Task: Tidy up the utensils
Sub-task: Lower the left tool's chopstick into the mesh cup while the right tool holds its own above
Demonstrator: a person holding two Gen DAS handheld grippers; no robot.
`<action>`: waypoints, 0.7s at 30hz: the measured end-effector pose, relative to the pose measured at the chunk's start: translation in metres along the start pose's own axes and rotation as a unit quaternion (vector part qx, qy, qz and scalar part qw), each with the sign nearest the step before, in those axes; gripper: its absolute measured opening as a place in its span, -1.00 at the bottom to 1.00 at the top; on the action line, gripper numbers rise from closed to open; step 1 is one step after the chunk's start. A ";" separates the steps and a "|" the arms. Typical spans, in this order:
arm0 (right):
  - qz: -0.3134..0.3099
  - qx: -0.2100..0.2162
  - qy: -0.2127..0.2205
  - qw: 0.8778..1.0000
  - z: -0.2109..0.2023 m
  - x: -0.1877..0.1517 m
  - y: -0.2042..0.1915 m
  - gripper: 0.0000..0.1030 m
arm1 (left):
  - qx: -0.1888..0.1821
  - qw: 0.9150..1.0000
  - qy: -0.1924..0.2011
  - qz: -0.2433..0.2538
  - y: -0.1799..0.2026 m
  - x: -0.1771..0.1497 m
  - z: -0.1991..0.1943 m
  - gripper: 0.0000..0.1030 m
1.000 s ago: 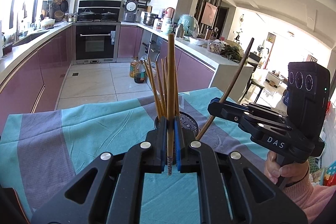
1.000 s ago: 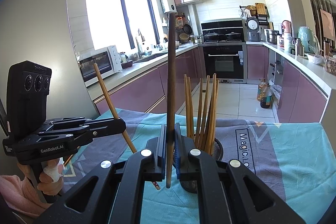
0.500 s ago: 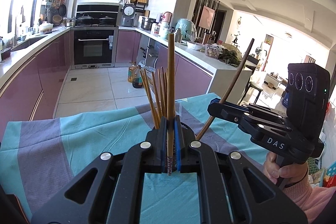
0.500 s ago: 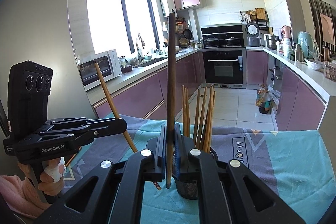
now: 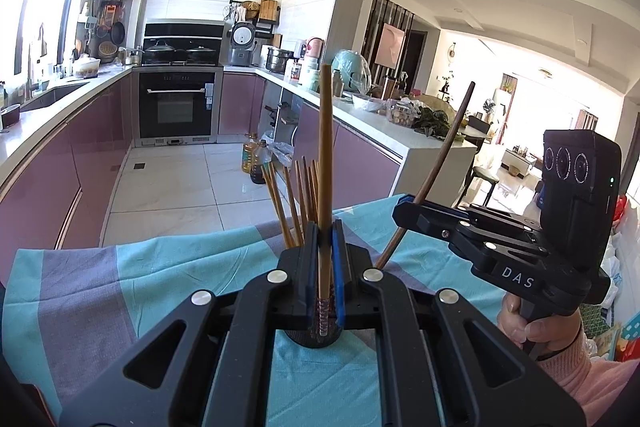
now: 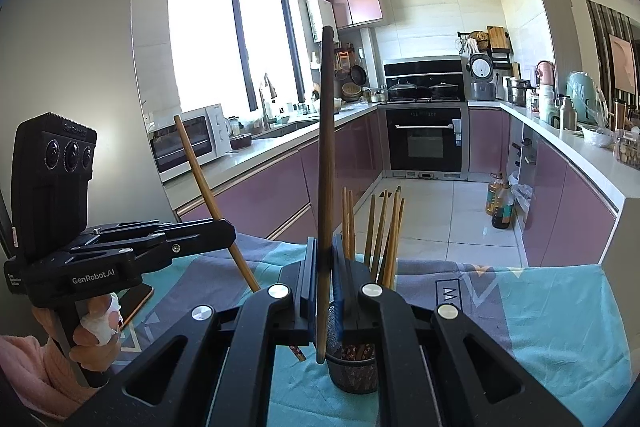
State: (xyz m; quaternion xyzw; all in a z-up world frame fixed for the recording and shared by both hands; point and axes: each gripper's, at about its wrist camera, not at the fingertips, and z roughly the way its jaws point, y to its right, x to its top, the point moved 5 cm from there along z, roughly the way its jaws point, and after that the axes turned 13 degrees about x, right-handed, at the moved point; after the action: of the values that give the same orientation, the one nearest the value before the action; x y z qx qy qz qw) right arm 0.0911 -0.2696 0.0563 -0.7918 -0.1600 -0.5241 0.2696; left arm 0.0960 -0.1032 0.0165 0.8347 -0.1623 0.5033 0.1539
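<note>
1. Left gripper, left edge of the right wrist view, clamped tight on a light chopstick leaning up-left.
2. Right gripper, centre bottom, pinching a dark chopstick that stands upright.
3. Mesh holder just behind, lower centre, on the teal-grey cloth, with chopsticks fanned above it.

Legible markings only:
- "DAS", white letters, on side of right gripper body, left wrist view.
- "GenRobot.AI", white letters, on side of left gripper body, right wrist view.
- "MA", start of a boxed word, on tablecloth; rest hidden.
- Fridge stickers: unreadable.
</note>
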 end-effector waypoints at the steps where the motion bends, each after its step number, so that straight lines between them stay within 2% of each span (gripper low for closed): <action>1: -0.001 -0.001 0.002 1.000 -0.001 0.001 0.000 -0.88 | -0.001 1.000 0.002 0.000 0.000 0.001 -0.001 -0.86; 11: -0.005 -0.008 0.011 1.000 -0.001 0.010 0.003 -0.89 | -0.001 1.000 0.024 0.004 0.012 0.006 -0.012 -0.86; 21: -0.003 -0.012 0.008 1.000 0.007 0.011 0.006 -0.89 | 0.000 1.000 0.021 0.004 0.014 0.004 -0.011 -0.86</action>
State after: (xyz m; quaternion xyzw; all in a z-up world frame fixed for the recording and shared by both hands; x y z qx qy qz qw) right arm 0.1038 -0.2711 0.0625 -0.7906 -0.1534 -0.5330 0.2597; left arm 0.0829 -0.1117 0.0267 0.8234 -0.1621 0.5212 0.1553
